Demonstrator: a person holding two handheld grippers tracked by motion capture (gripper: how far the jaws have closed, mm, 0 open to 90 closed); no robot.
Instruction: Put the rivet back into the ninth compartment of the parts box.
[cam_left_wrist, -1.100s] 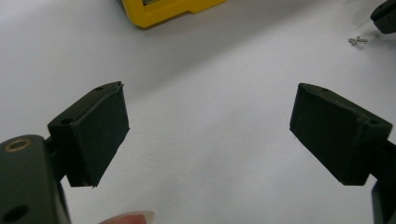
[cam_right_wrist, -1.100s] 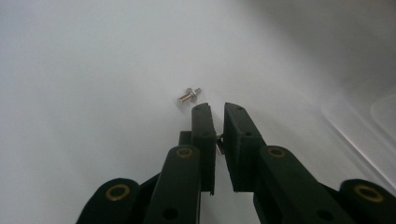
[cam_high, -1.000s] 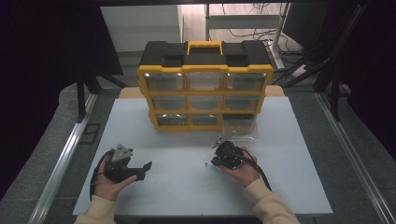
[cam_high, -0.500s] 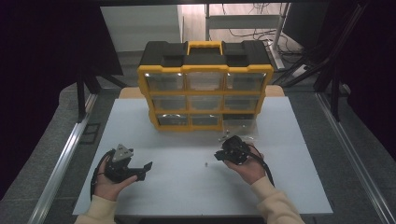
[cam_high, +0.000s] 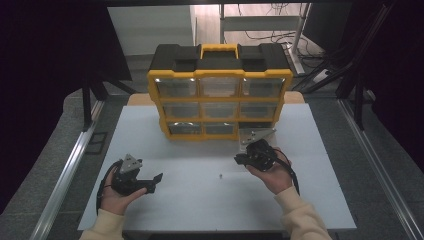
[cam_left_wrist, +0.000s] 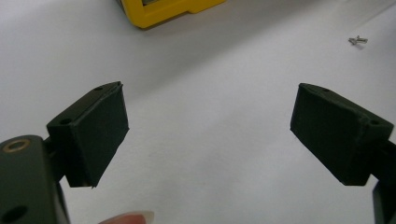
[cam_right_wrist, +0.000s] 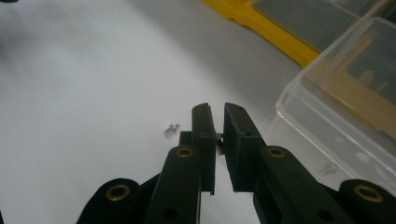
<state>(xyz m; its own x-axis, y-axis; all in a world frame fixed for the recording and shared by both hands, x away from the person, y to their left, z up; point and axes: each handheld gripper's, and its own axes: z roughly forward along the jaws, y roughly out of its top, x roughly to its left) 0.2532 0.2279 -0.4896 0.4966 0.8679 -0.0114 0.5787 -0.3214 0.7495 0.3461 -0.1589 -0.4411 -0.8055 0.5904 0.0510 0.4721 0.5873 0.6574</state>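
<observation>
At the left of the white table (cam_high: 200, 200), the left gripper (cam_high: 150, 181) is held low in the person's left hand (cam_high: 117, 197), its jaws spread wide with only bare tabletop between them. Near the middle of the table, between the 2 hands, a small pair of screws (cam_high: 220, 175) is seen lying loose. Behind them a yellow and black organizer box (cam_high: 220, 92) is stood upright, its 9 clear drawers arranged in 3 rows of 3; their contents cannot be told. At the right, a clear plastic drawer (cam_right_wrist: 345, 93) is seen drawn out just beside the right gripper (cam_right_wrist: 218, 126), whose jaws are pressed nearly together, pinching a small screw (cam_right_wrist: 219, 140) above the table.
</observation>
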